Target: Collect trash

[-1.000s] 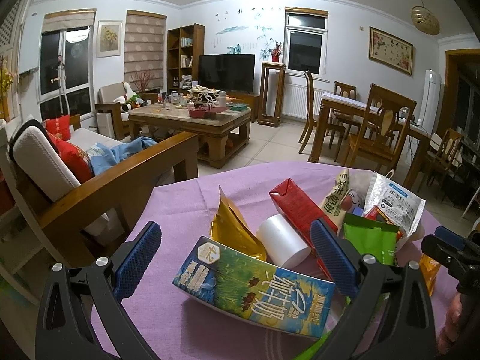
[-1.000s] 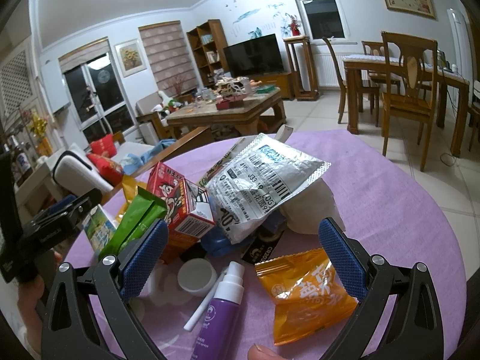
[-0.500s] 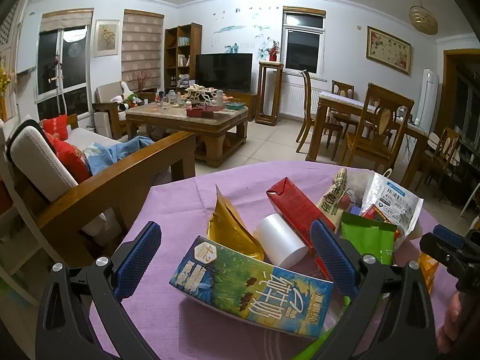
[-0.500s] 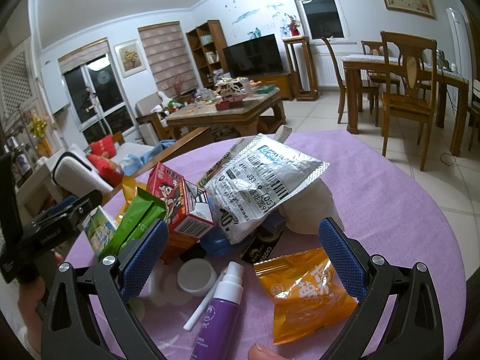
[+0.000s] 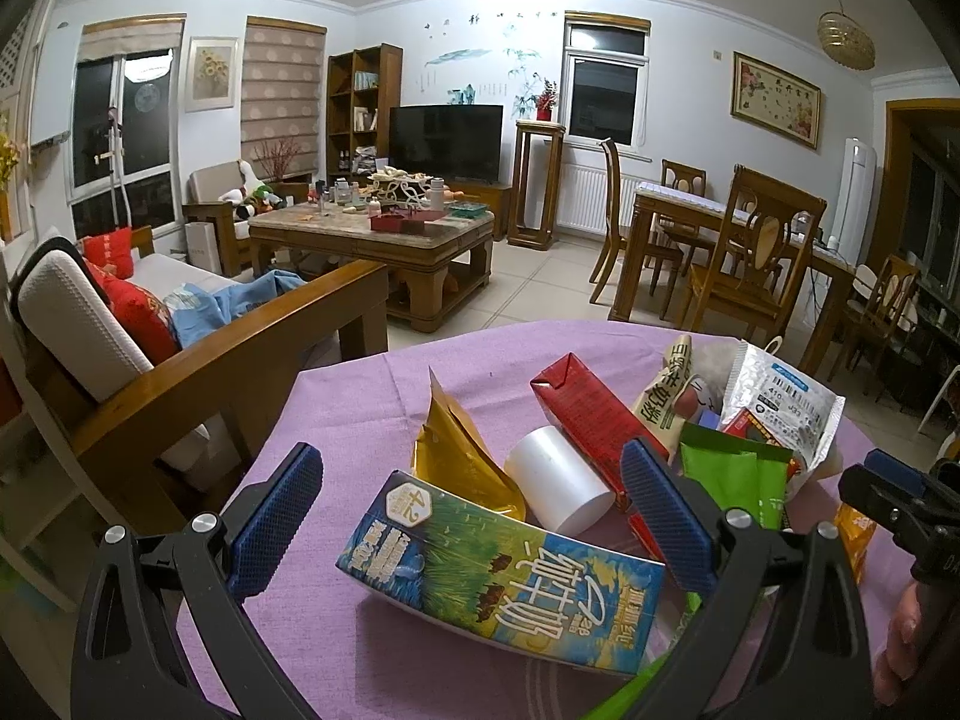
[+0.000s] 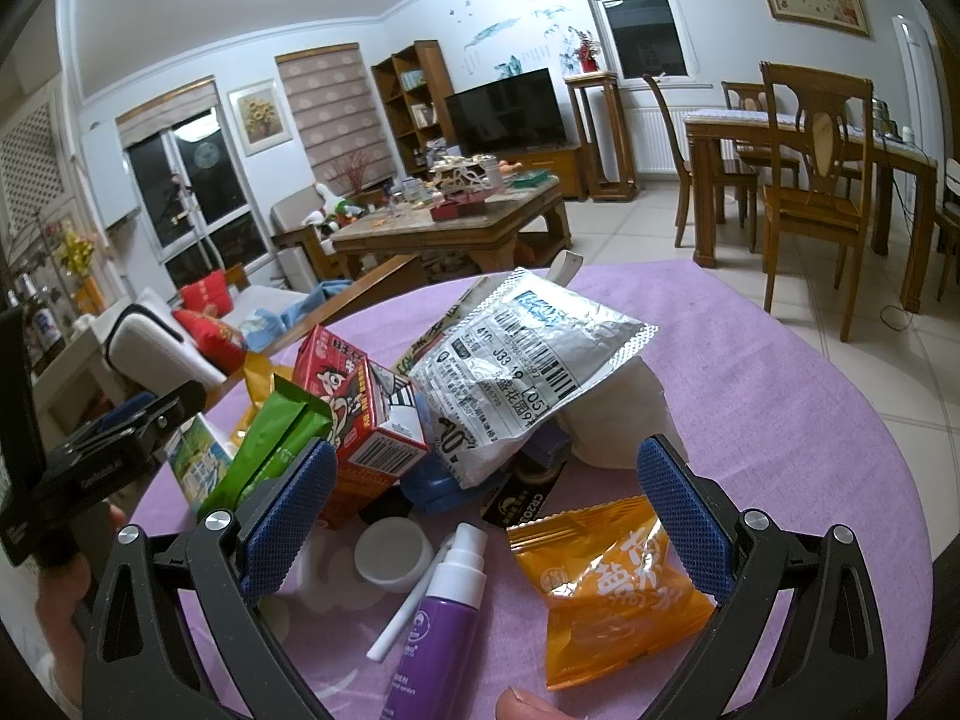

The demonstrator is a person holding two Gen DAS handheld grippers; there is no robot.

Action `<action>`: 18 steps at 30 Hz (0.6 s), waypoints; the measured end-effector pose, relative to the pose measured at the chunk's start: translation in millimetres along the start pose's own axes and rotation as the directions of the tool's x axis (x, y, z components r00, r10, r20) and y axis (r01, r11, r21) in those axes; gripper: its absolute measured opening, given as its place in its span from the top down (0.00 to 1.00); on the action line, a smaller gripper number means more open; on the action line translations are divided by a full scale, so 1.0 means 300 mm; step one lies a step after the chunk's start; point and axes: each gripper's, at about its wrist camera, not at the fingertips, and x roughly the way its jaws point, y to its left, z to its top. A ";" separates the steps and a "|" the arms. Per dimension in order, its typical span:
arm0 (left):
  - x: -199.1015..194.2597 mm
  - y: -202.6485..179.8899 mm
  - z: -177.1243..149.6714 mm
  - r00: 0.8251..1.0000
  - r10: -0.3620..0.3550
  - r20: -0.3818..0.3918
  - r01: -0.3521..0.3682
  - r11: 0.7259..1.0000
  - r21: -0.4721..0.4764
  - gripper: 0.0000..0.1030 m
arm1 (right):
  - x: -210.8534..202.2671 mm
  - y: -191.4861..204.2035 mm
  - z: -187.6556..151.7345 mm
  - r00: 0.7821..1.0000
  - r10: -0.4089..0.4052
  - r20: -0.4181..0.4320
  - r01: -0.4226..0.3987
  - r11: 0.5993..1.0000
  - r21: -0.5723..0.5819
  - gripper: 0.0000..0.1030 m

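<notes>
1. While nothing is gripped yet, left wrist view: left tool [image 5: 474, 516] hangs spread wide over the near end of the trash pile on the purple surface [image 5: 360, 396]. Blue-green milk carton [image 5: 501, 564] lies on its side between the pads, touching neither. Probably the first pick, since it's nearest and its flat sides suit a two-pad squeeze.
2. Same view, behind carton: gold foil pouch [image 5: 462, 456] stands crumpled, white cylinder [image 5: 561, 483] lies beside it, and red carton [image 5: 594, 426] leans across the heap. Further right are a green packet [image 5: 735, 477] and a silver wrapper [image 5: 780, 402]. All bunched together, likely so both tools can reach w/o moving far.
3. Same view, right edge: part of the other tool shows, too cut off to read.
4. Right wrist view: right tool [image 6: 486, 516] also released, pads wide apart, nothing between them in contact. Below and ahead lie a purple spray bottle [image 6: 444, 606], white cap [image 6: 393, 552] and orange snack bag [image 6: 606, 582]; the bag sits just inside the right pad.
5. Same view, further back: silver wrapper [image 6: 522, 360] drapes over the pile w/ a red cartoon carton [image 6: 354, 402] and green packet [image 6: 270, 450] at left.
6. No bin visible in either view, so drop-off spot can't be told. Judgement: task barely begun, all trash on the surface.
</notes>
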 end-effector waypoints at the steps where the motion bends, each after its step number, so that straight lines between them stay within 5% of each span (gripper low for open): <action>1: 0.000 0.000 0.000 1.000 0.000 0.000 0.000 1.000 0.000 0.04 | -0.001 -0.001 0.000 1.000 0.000 0.000 0.000 1.000 0.001 0.04; 18: 0.004 0.016 0.000 0.999 -0.039 -0.004 0.039 0.999 -0.028 0.04 | -0.043 -0.021 0.034 1.000 -0.020 0.014 0.020 1.000 0.022 0.04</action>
